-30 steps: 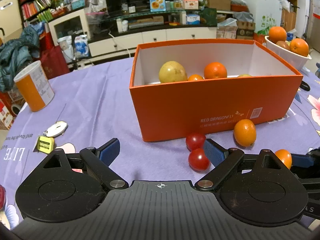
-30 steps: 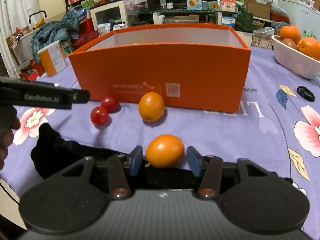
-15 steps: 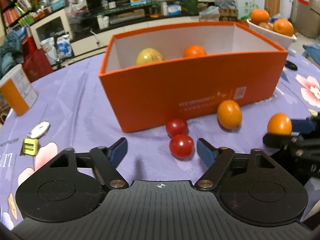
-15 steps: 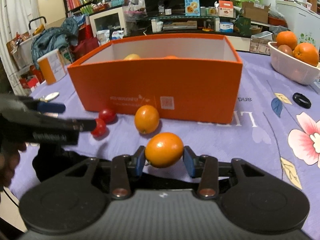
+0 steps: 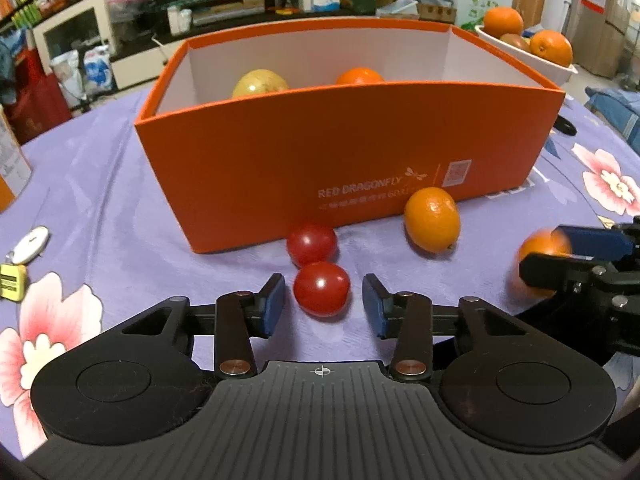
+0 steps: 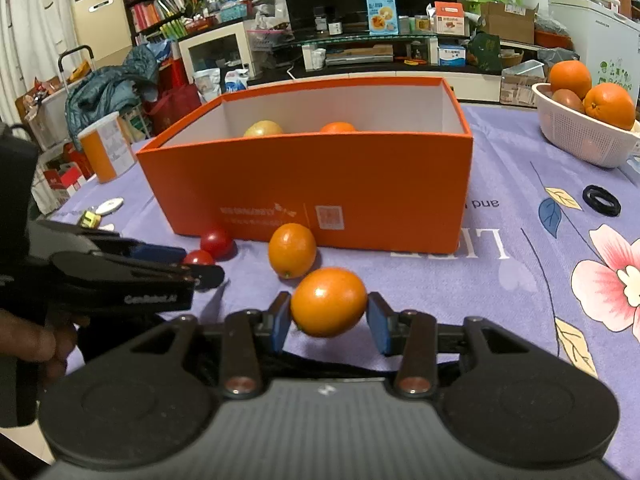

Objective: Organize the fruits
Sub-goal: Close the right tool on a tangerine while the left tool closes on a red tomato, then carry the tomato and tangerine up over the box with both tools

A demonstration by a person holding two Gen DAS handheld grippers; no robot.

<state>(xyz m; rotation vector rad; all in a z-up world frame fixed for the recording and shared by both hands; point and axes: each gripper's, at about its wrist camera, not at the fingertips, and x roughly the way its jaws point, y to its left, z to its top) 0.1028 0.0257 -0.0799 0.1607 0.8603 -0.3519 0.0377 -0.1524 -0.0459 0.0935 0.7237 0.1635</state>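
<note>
An orange box stands on the purple cloth with a yellow fruit and an orange inside. My left gripper is open, its pads either side of a cherry tomato, apart from it. A second tomato and a small orange lie by the box front. My right gripper is shut on another small orange, lifted off the cloth; it also shows in the left wrist view.
A white basket of oranges stands at the right. A black ring lies near it. An orange-and-white can, a white tag and a yellow item lie at the left.
My left gripper has moved forward and its pads now flank the near tomato. My right gripper has closed on the small orange and raised it.
</note>
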